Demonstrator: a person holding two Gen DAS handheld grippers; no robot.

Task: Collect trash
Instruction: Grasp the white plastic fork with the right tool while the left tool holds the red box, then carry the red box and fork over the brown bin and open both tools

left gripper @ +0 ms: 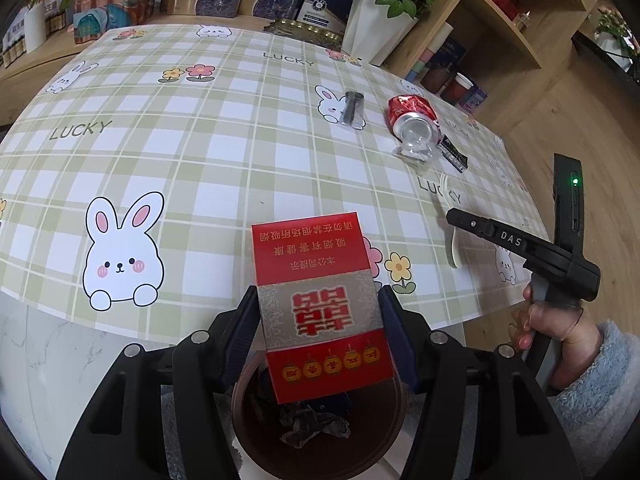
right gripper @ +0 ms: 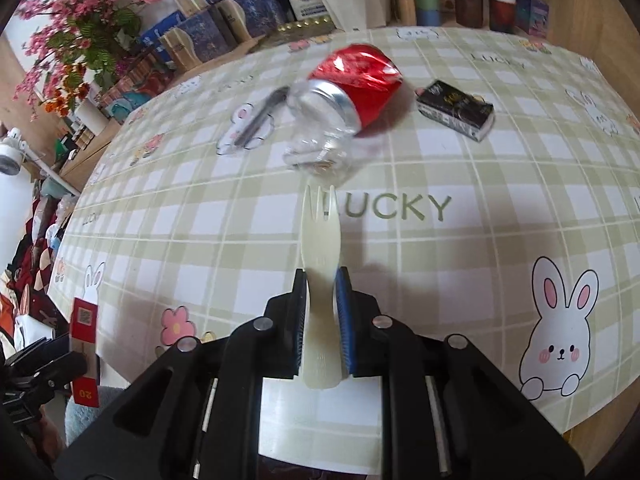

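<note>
**Both claws loaded, bin under the left one**

On the left, the left gripper [left gripper: 318, 332] is clamped across a red cigarette pack [left gripper: 320, 304], its pads pressing the pack's two long sides about halfway along. The pack's long axis runs straight out along the fingers, with the far end over the table edge [left gripper: 240, 320] and the near end hanging over a brown bin [left gripper: 384, 432] that sits below the table. Crumpled dark paper [left gripper: 316, 426] already lies in the bin. So the bin is directly beneath this claw; judging from that, the drop needs little more than a release, perhaps with a small pull back so the far end clears the table edge.

Further right, the right gripper [right gripper: 322, 320] is closed narrowly on a white plastic fork [right gripper: 320, 280]. It grips the handle, tines pointing forward along the fingers and away from the person, and the fork appears lifted off the tablecloth [right gripper: 480, 280]. In the left wrist view this claw sits to the right of the pack, over the table, with a hand [left gripper: 552, 324] on its grip. The bin therefore lies to its left and lower, so the fork has a sideways trip to make, and the left claw is the nearer one.

Still on the table beyond the fork: a clear cup [right gripper: 320, 136] lying against a crushed red can [right gripper: 360, 88], a small dark box [right gripper: 456, 110] to the right, and a grey wrapper [right gripper: 256, 120] to the left.
</note>
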